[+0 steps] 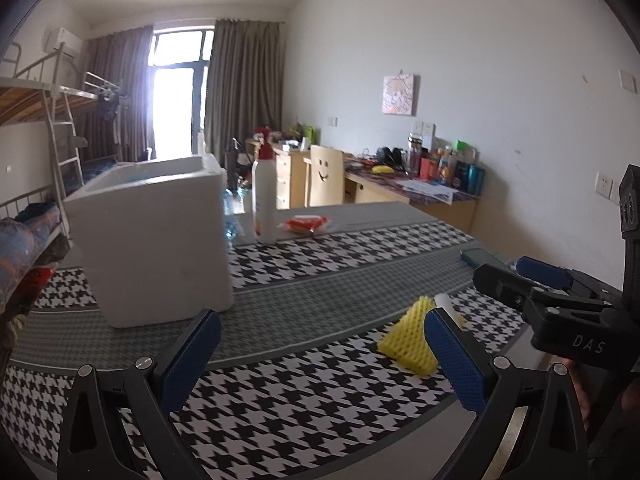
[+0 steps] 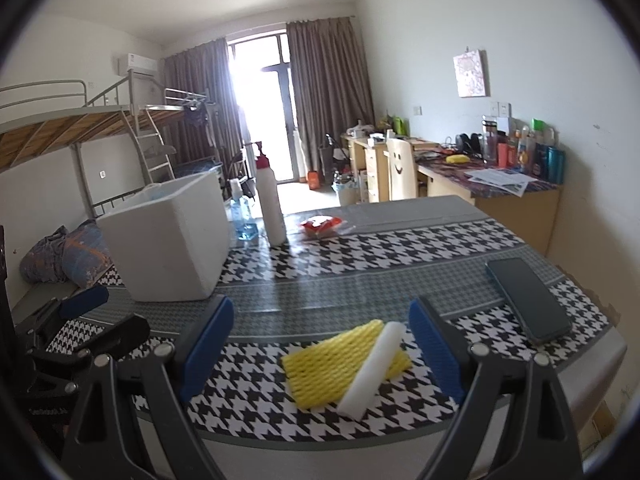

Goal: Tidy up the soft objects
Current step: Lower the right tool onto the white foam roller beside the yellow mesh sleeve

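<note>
Right gripper (image 2: pixel 320 344): jaws wide, empty.
Left gripper (image 1: pixel 320 356): spread, empty.
Foam: yellow net sleeve (image 2: pixel 340 364) and white strip (image 2: pixel 372 368) just ahead, between right fingers.
Tip: straddle both, squeeze gently.

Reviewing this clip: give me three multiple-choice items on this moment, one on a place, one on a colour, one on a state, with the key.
1. Where does the white foam strip lie?
A. in the foam box
B. across the yellow foam net
C. on the phone

2. What colour is the cap of the white bottle?
A. red
B. green
C. black

3. How is the right gripper?
A. shut on the net
B. open, holding nothing
C. shut on the phone

Key: 1 B, the strip rests on the yellow foam net. 2 A, the top shows red. 3 B, its fingers stand wide apart either side of the net.
</note>
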The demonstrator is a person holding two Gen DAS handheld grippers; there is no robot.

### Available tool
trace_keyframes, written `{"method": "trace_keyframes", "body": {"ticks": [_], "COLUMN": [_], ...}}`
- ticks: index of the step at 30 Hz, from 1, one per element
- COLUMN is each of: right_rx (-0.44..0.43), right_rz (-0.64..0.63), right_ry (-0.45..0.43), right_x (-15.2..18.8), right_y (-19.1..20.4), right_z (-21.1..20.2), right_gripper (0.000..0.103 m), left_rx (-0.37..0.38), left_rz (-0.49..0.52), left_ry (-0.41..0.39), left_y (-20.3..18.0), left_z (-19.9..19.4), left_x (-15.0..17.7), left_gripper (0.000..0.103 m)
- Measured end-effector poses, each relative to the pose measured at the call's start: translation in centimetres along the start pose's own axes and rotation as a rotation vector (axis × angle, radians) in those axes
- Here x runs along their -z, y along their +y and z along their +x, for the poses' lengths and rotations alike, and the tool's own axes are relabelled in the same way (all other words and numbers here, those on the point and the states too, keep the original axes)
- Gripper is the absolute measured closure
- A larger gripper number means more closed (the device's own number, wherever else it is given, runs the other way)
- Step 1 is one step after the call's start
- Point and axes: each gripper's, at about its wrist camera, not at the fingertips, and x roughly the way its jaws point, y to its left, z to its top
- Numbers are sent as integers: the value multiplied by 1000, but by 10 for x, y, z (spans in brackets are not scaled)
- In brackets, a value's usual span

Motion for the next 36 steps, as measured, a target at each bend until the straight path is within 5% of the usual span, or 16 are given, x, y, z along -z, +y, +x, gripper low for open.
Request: {"method": "trace_keyframes", "body": {"ticks": [27, 36], "right_rx": [51, 27], "right_rz": [80, 130], "right_ry": [137, 279], "right_x": [26, 43], "right_y": [-29, -37], "right_z": [26, 55], "right_gripper": [12, 47], "left_rx": [36, 25], "left_rz": [39, 43], "left_ry": [122, 156], "left_y": [-16, -16], "left_z": [42, 52], "left_x": [10, 14], "left_gripper": [1, 1]}}
